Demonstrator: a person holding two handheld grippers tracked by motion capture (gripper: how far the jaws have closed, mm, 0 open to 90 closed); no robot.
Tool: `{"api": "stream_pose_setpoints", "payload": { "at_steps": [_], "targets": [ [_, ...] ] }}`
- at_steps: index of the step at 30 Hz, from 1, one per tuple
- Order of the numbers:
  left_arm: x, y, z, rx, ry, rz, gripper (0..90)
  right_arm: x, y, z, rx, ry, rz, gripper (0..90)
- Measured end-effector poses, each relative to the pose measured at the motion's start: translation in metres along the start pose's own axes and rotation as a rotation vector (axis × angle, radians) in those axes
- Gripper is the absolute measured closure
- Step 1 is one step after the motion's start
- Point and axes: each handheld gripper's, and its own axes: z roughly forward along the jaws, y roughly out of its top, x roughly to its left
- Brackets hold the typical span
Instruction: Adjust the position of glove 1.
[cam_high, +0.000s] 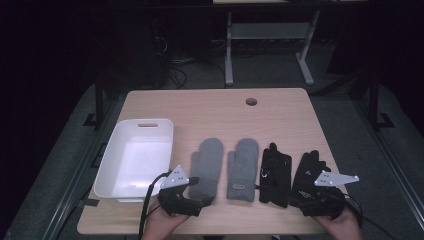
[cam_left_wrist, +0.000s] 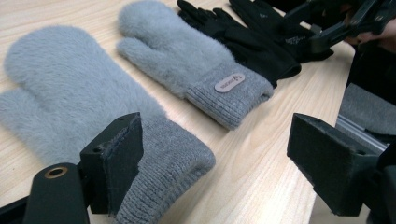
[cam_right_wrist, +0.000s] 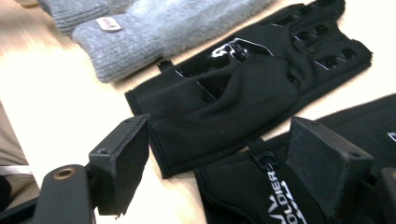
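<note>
left gripper (cam_high: 192, 192): spread, empty, at grey mitten (cam_high: 206, 167) cuff | right gripper (cam_high: 305, 200): spread, empty, over black glove (cam_high: 309, 172) cuff

The left gripper (cam_high: 192, 192) hides the cuff of the left grey mitten (cam_high: 207, 165). The right gripper (cam_high: 312, 197) covers the cuff of the far-right black glove (cam_high: 309, 170). The word on the mitten's label (cam_left_wrist: 229, 82) is too small to read.
</note>
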Motion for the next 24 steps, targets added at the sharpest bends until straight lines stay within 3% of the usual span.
{"api": "stream_pose_setpoints", "payload": {
  "at_steps": [10, 24],
  "targets": [
    [0.001, -0.002, 0.001, -0.002, -0.013, -0.003, 18.1, 0.008, 0.015, 0.0, 0.004, 0.022, -0.026, 20.0],
    [0.004, -0.003, 0.001, -0.005, -0.01, -0.007, 18.1, 0.011, 0.064, 0.009, 0.018, 0.056, -0.075, 18.3]
  ]
}}
